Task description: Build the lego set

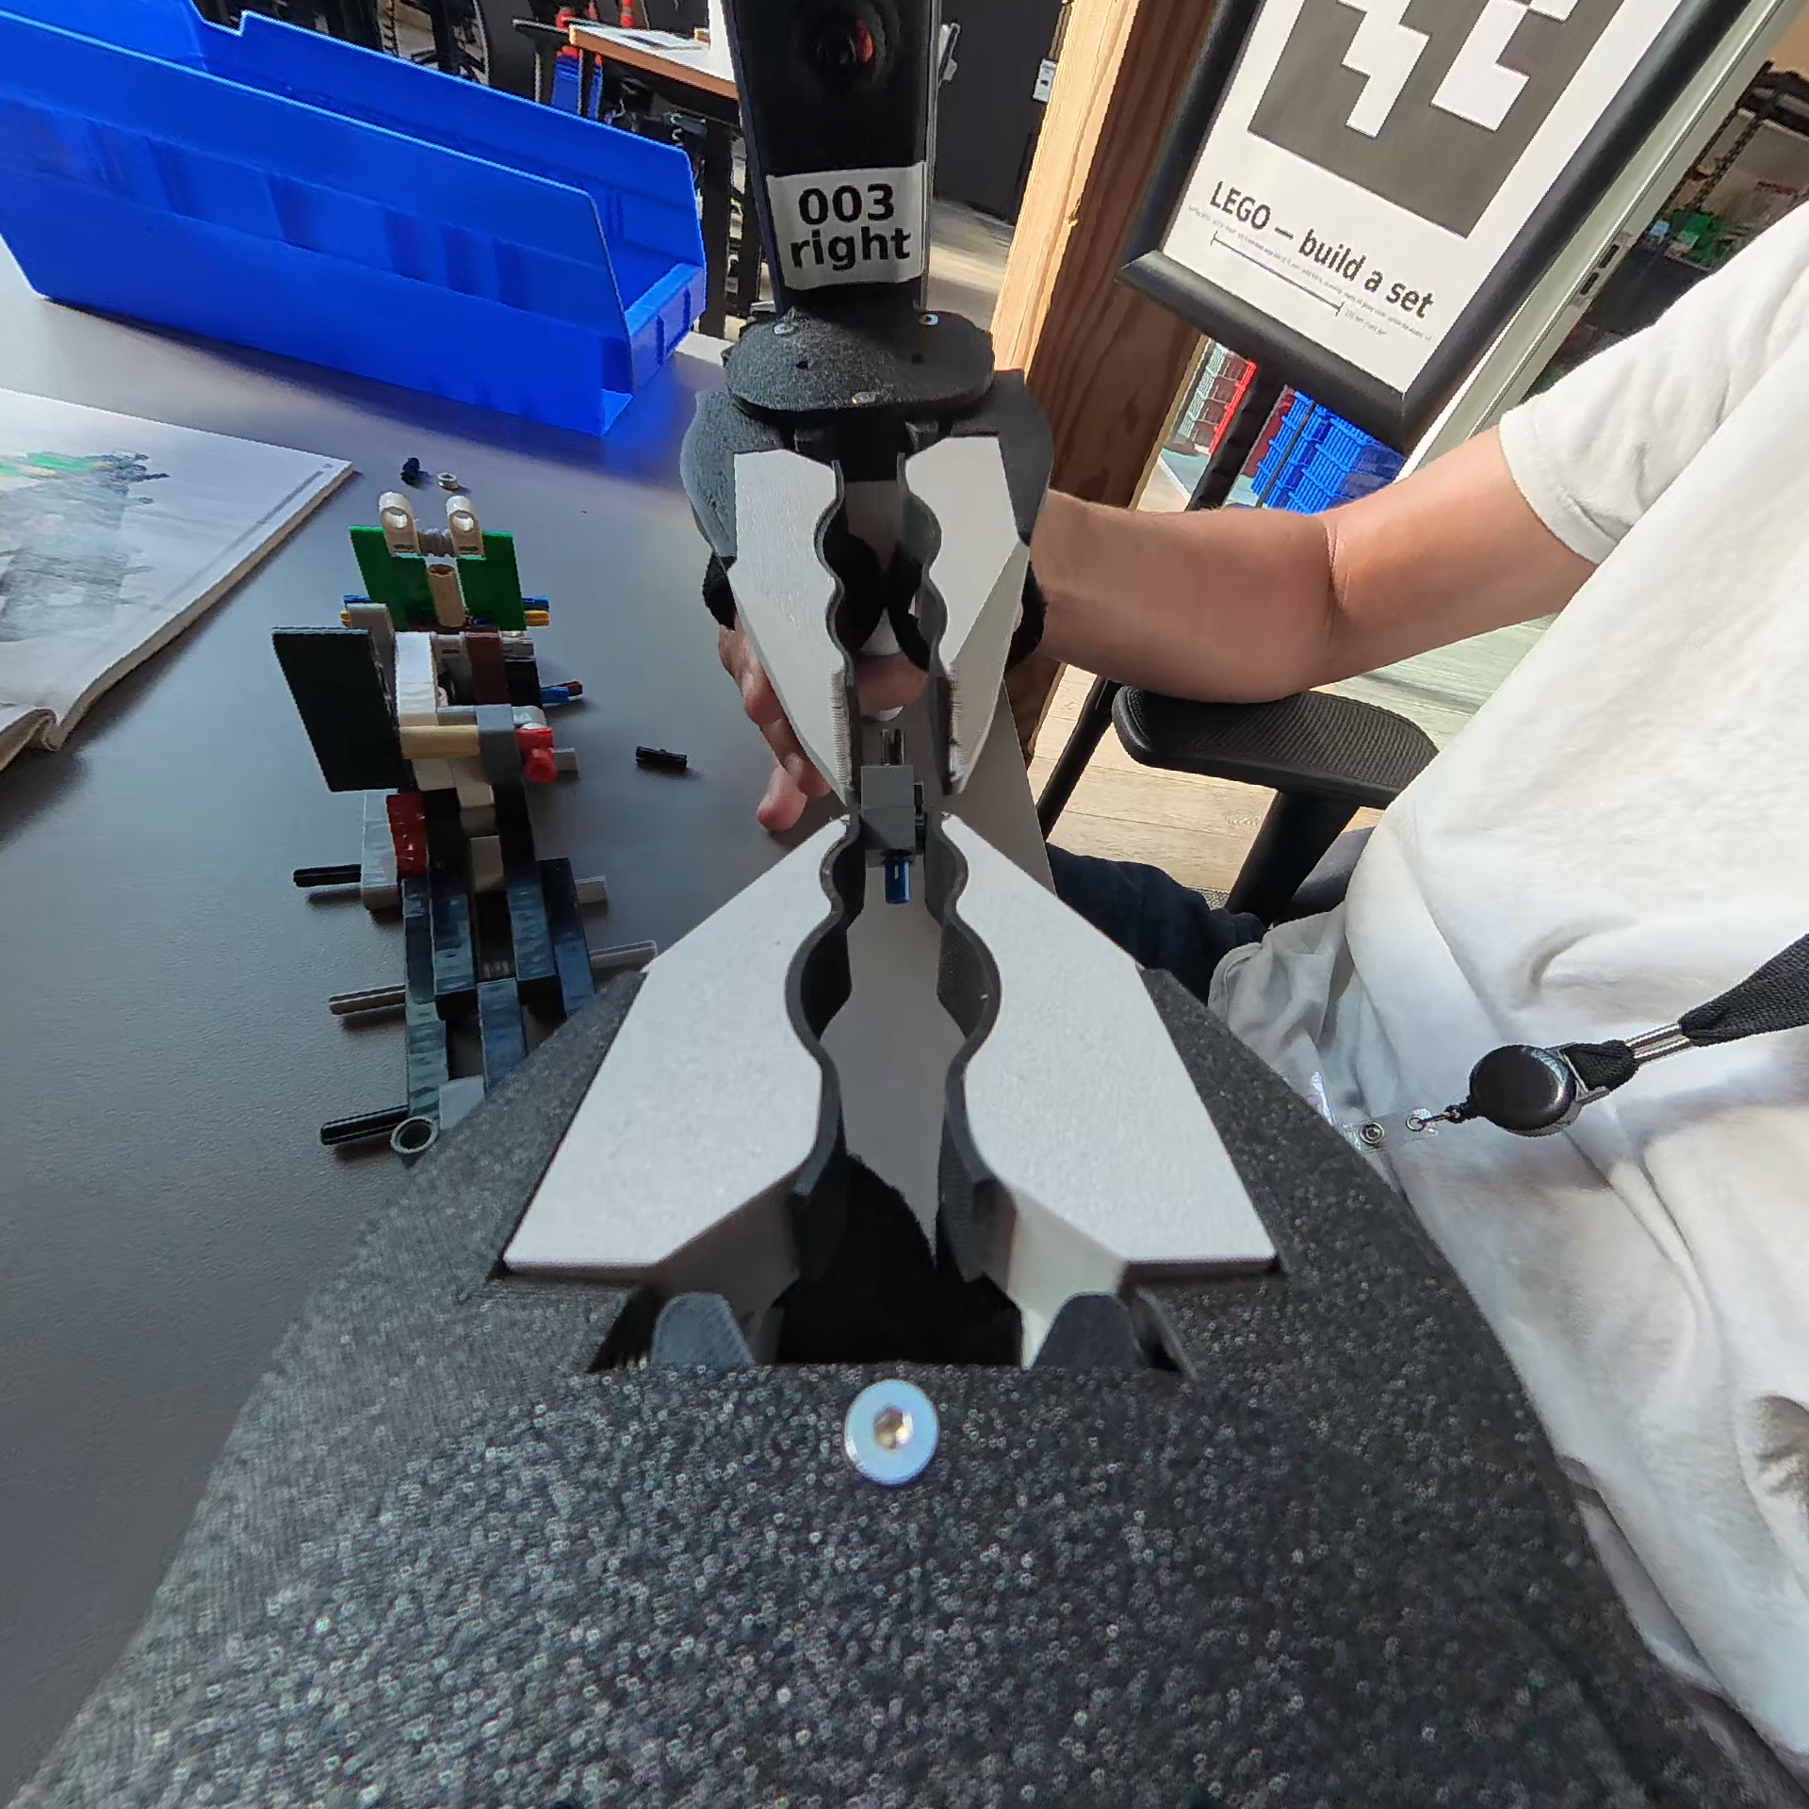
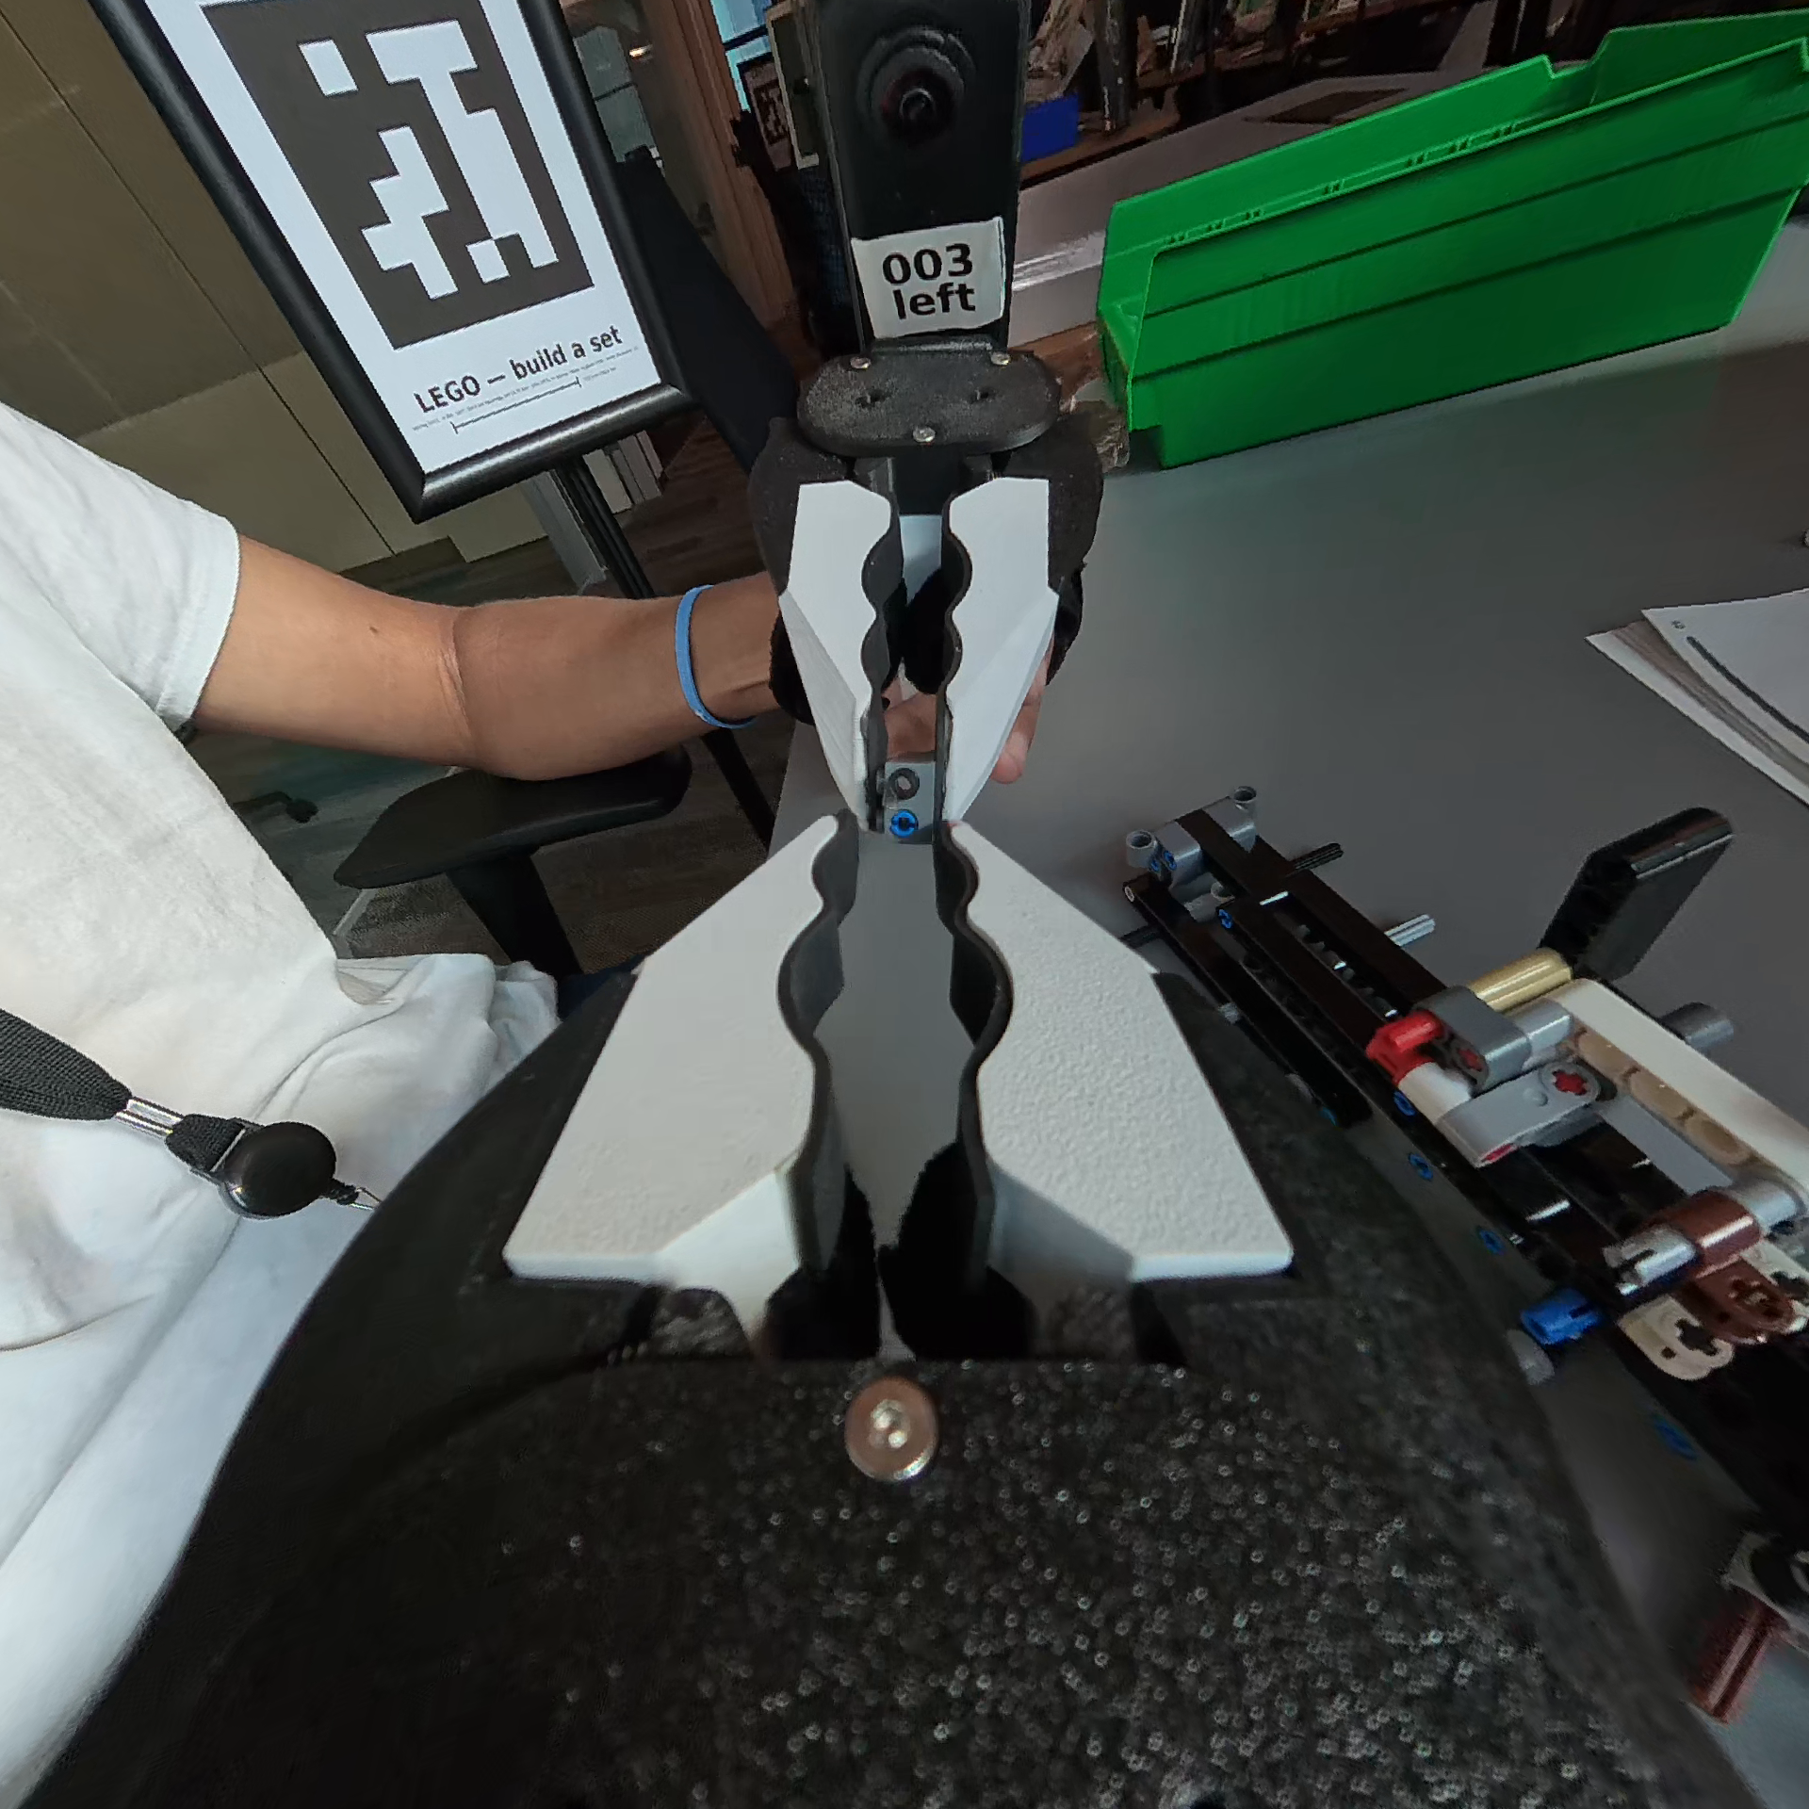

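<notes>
Clamped in the left gripper's [image 1: 886, 832] fingers, above the worktop's [image 1: 147, 979] near edge: small grey block [image 1: 886, 798] with blue pin [image 1: 893, 879]. Tip to tip with it, right gripper [image 2: 896, 832], fingers parted. Farther left, brick model [image 1: 450, 764].

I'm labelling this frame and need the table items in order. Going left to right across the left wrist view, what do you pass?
Open booklet → brick model → loose black pin → left gripper pinching the grey brick piece → chair armrest → person's white shirt.
</notes>
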A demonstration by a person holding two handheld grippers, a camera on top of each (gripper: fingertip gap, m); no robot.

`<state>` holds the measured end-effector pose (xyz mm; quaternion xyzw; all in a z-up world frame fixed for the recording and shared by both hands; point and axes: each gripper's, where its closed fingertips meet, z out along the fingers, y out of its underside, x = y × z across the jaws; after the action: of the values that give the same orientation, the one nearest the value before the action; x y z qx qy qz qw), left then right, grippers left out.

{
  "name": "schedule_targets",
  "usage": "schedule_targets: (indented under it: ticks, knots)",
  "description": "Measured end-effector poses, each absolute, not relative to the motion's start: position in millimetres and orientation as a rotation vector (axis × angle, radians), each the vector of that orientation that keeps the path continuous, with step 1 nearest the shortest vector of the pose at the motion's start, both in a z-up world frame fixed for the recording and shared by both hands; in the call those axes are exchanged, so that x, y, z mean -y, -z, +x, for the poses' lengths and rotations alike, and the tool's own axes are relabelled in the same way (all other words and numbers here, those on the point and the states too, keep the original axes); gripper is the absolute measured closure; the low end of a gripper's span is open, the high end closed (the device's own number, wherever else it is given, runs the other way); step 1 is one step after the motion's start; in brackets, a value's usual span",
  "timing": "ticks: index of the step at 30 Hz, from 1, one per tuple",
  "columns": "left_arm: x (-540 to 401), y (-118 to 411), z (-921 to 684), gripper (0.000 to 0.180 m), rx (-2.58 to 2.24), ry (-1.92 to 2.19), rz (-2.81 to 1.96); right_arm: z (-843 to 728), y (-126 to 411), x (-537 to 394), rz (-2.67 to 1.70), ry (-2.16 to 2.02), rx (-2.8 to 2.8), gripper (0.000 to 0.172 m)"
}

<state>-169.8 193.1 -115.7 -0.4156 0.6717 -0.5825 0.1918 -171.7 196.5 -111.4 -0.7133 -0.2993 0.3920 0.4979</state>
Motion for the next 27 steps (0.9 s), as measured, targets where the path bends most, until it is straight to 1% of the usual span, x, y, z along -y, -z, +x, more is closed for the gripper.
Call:
schedule_targets:
  ticks: [2,3,4,5,6,9,15,17,21,22,23,27]
  knots:
    - [-190.4,117.9,-170.6,0.171,-1.912,1.627,-1.161,-172.2,108.1,-196.9,-1.711,-0.970,0.700,0.152]
    - [-189.1,119.5,-170.7,0.172,-1.926,1.618,-1.160,-173.3,109.8,-197.1,-1.721,-0.962,0.704,0.152]
    - [-187.8,121.0,-170.7,0.172,-1.940,1.610,-1.159,-174.9,111.7,-197.3,-1.732,-0.946,0.715,0.153]
    - [-187.3,122.0,-170.5,0.172,-1.947,1.602,-1.161,-177.2,113.0,-196.4,-1.735,-0.935,0.730,0.159]
    - [-187.2,122.4,-170.6,0.172,-1.951,1.599,-1.161,-177.6,114.2,-197.4,-1.741,-0.908,0.735,0.162]
    - [-189.9,119.0,-169.9,0.171,-1.911,1.594,-1.151,-176.0,110.8,-199.4,-1.729,-0.934,0.700,0.162]
    - [-201.4,101.1,-172.7,0.164,-1.758,1.648,-1.115,-168.7,88.6,-204.6,-1.620,-1.177,0.454,0.162]
    - [-199.5,100.0,-173.6,0.168,-1.763,1.676,-1.115,-167.1,84.7,-204.3,-1.582,-1.182,0.440,0.162]
    - [-190.8,99.8,-173.2,0.167,-1.781,1.685,-1.094,-166.9,82.0,-204.3,-1.559,-1.163,0.438,0.163]
    - [-190.4,100.2,-172.3,0.171,-1.779,1.676,-1.097,-168.2,82.7,-204.0,-1.564,-1.163,0.446,0.162]
    - [-191.5,101.6,-170.9,0.178,-1.777,1.656,-1.110,-170.0,83.4,-203.1,-1.569,-1.163,0.460,0.162]
    - [-193.9,102.0,-170.4,0.180,-1.770,1.640,-1.119,-169.9,84.9,-202.6,-1.579,-1.145,0.479,0.162]
